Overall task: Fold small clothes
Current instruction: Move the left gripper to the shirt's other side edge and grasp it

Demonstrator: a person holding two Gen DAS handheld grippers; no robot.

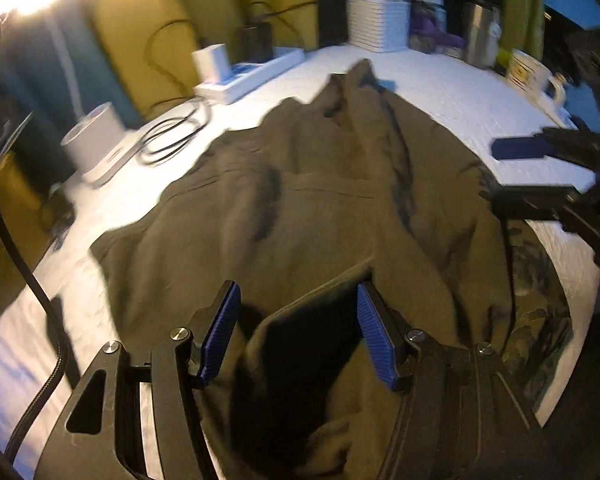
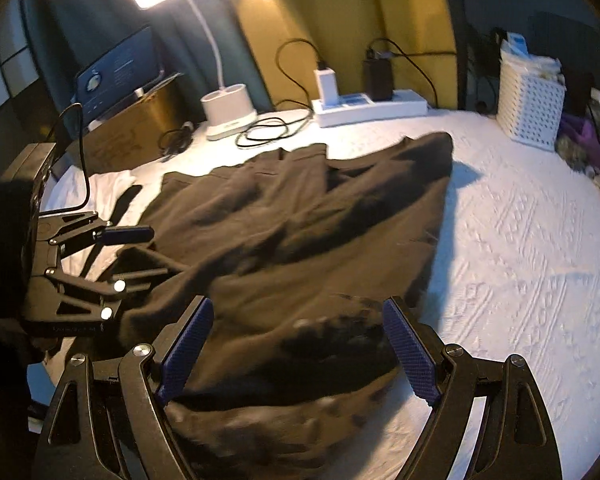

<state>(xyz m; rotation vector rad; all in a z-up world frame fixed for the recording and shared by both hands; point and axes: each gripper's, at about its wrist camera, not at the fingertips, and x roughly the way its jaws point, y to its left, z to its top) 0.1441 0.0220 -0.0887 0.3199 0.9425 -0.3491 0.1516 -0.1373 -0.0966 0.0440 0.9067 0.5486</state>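
Observation:
A dark olive garment [image 1: 308, 200] lies rumpled and spread over the white textured tablecloth [image 1: 452, 96]. In the left wrist view my left gripper [image 1: 298, 330] hovers over its near edge, jaws apart. A raised fold of the cloth sits between the blue pads [image 1: 220, 332], and they do not press on it. My right gripper [image 1: 514, 172] reaches in from the right edge of the garment. In the right wrist view the garment [image 2: 300, 220] fills the middle. My right gripper [image 2: 300, 342] stands wide open above its near hem. My left gripper [image 2: 148, 254] is at the garment's left side.
At the back stand a white lamp base [image 2: 228, 108], a power strip [image 2: 372, 106] with plugs, a coiled black cable [image 2: 272, 130] and a white perforated basket [image 2: 530, 92]. A mug [image 1: 528, 70] and metal canister [image 1: 480, 32] are far right. Camouflage-patterned cloth [image 1: 536, 300] lies at the garment's right edge.

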